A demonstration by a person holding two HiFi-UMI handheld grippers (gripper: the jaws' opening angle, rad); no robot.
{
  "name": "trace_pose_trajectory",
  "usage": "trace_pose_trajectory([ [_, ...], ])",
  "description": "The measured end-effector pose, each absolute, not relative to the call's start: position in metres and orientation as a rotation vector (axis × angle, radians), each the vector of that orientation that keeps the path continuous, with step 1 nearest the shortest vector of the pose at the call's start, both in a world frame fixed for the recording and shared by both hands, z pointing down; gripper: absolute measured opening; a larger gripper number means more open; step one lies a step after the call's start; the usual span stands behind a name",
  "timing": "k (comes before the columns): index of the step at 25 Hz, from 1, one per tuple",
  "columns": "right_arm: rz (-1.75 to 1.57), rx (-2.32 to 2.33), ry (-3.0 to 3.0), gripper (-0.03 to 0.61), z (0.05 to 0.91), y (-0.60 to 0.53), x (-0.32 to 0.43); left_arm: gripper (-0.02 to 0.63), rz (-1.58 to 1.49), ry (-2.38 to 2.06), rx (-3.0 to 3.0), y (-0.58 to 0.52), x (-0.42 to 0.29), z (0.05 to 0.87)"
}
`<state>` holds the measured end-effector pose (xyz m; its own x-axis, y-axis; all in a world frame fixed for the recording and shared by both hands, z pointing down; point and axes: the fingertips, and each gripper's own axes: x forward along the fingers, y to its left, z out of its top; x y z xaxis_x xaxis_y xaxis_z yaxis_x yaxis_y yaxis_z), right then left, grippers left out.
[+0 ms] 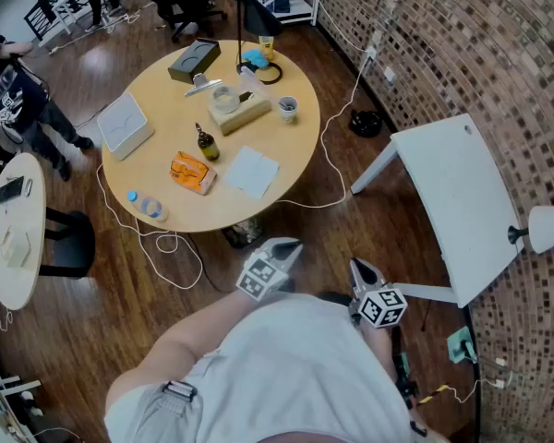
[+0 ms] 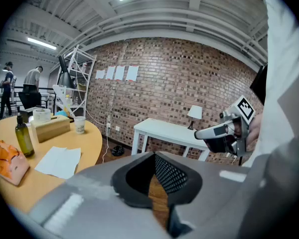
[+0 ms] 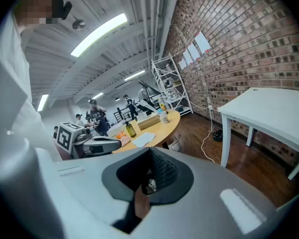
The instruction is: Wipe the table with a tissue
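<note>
A white tissue [image 1: 251, 171] lies flat on the round wooden table [image 1: 166, 95], near its front edge; it also shows in the left gripper view [image 2: 60, 161] and, small, in the right gripper view [image 3: 144, 139]. My left gripper [image 1: 284, 250] and right gripper [image 1: 357, 270] hang close to my body, above the wooden floor and well short of the table. Both point slightly downward with the jaws together and nothing between them. In its own view the left gripper [image 2: 154, 156] faces the brick wall, with the table off to the left; the right gripper [image 3: 149, 151] faces the table.
On the table stand a wooden tissue box [image 1: 239, 111], paper cup [image 1: 287, 109], green bottle [image 1: 207, 143], orange packet [image 1: 193, 173], lying water bottle [image 1: 146, 206] and white box [image 1: 124, 125]. A white table [image 1: 462, 201] stands at the right by the brick wall. Cables [image 1: 175, 247] trail on the floor.
</note>
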<state>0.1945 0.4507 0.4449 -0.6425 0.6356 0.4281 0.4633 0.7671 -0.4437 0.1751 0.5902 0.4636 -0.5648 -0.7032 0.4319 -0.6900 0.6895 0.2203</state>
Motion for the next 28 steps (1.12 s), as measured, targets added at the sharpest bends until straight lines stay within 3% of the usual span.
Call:
trace_pose_trajectory([
  [15, 0.368, -1.074, -2.212, 0.009, 0.462, 0.511, 0.109, 0.005, -0.038, -2.417, 0.786, 0.652, 0.126, 0.477],
  [28, 0.294, -1.36, -2.083, 0.009, 0.47, 0.514, -0.022, 0.005, -0.017, -2.438, 0.514, 0.668, 0.032, 0.484],
])
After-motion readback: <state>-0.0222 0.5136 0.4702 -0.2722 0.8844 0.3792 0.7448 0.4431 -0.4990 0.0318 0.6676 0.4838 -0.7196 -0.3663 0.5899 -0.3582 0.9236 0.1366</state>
